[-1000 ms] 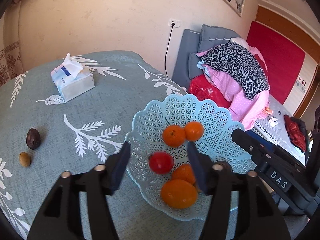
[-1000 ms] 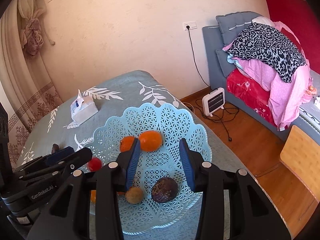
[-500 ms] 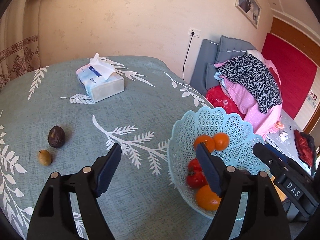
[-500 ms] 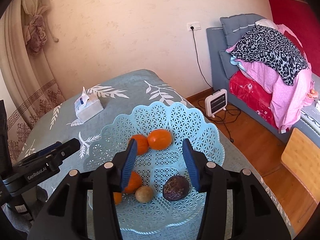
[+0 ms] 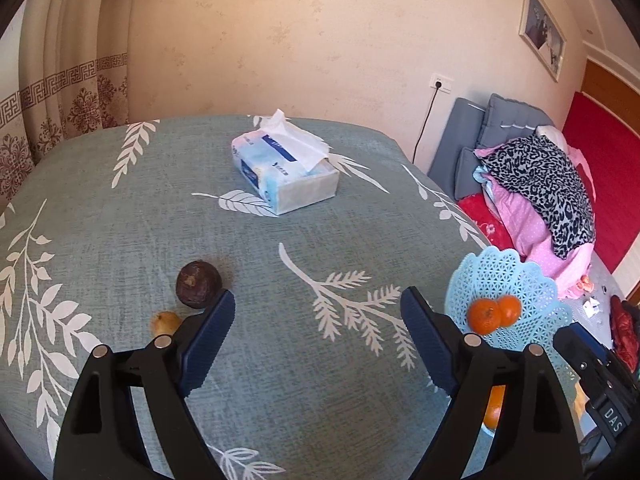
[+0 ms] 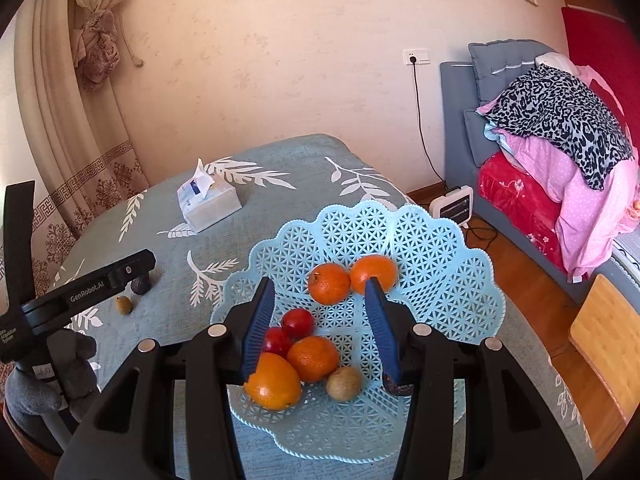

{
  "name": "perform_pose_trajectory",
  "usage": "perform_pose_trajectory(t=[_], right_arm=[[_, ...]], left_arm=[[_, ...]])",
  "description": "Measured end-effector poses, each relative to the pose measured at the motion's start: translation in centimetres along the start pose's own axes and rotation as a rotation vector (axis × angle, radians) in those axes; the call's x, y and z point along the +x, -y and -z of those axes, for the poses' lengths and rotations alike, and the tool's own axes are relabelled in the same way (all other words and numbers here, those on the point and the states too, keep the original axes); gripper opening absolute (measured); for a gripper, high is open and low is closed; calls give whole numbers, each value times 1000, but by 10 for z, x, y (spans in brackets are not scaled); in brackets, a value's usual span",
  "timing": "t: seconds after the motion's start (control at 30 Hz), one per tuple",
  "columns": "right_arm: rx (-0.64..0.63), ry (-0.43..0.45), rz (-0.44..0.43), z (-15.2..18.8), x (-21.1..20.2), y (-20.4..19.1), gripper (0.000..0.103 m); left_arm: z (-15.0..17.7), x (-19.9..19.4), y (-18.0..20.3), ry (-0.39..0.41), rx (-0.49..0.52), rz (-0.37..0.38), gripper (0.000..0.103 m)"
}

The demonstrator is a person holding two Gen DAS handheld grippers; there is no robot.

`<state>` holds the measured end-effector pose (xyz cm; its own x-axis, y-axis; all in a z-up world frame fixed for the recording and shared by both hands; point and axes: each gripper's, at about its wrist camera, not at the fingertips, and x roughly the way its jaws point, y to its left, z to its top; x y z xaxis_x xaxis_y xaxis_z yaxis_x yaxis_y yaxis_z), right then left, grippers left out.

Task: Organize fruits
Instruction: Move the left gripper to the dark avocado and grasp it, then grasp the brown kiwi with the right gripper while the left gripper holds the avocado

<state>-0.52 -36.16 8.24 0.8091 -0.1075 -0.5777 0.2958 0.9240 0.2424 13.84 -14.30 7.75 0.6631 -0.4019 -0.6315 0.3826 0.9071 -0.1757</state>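
- Left gripper (image 5: 318, 312): jaws wide, empty, above the bench.
- Dark round fruit (image 5: 199, 289), left of centre: firm, light; grip across its middle.
- Small yellowish fruit (image 5: 165, 322) beside it: likely slippery.
- Right gripper (image 6: 320, 322): jaws wide over the basket (image 6: 452, 280).

The right gripper (image 6: 320, 320) hangs above the light blue lattice fruit basket (image 6: 440, 248), its blue fingers (image 6: 260, 320) spread apart with nothing between them. In the basket lie two oranges (image 6: 329, 283) touching each other at the far side, two red fruits (image 6: 298, 322) near the left finger, two more oranges (image 6: 313, 358) at the near side, and a small brown fruit (image 6: 343, 384) just beside them. A dark fruit (image 6: 396, 389) is mostly hidden behind the right finger. On the tablecloth (image 6: 280, 160) to the left, a tissue box (image 6: 210, 200) stands far away. The left gripper (image 6: 100, 284) is at the left edge; a small yellowish fruit (image 6: 123, 304) and a dark fruit (image 6: 141, 286) lie on the cloth beside it.
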Motion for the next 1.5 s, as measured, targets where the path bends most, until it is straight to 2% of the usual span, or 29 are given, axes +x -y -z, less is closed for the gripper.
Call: perform_pose_trajectory(t=[0.13, 0.23, 0.33, 0.53, 0.63, 0.77, 0.9, 0.97, 1.0, 1.23, 1.5], right_arm=[[-14, -6, -12, 1, 1, -8, 48], [-25, -8, -19, 2, 1, -13, 48], [-33, -12, -23, 3, 2, -18, 48], [-55, -23, -32, 5, 3, -27, 48], [-68, -30, -36, 6, 4, -32, 48], [-86, -39, -42, 8, 7, -40, 48], [-108, -50, -53, 9, 10, -49, 48], [-121, -57, -60, 11, 11, -54, 48], [-127, -60, -64, 12, 11, -57, 48], [-178, -79, -97, 18, 17, -80, 48], [-239, -157, -208, 24, 39, -124, 48]], left_arm=[[-8, 10, -21, -30, -9, -58, 84], [-13, 23, -41, -85, -26, -90, 84], [-16, 37, -63, -146, -70, -101, 84], [-17, 58, -92, -217, -123, -95, 84], [-17, 64, -98, -232, -122, -86, 79], [-17, 70, -101, -248, -118, -83, 66], [-18, 73, -101, -235, -98, -80, 59], [-19, 75, -100, -232, -98, -51, 46], [-19, 74, -99, -231, -95, -32, 43], [-19, 64, -105, -218, -118, -11, 43], [-35, 20, -121, -109, -153, -38, 43]])
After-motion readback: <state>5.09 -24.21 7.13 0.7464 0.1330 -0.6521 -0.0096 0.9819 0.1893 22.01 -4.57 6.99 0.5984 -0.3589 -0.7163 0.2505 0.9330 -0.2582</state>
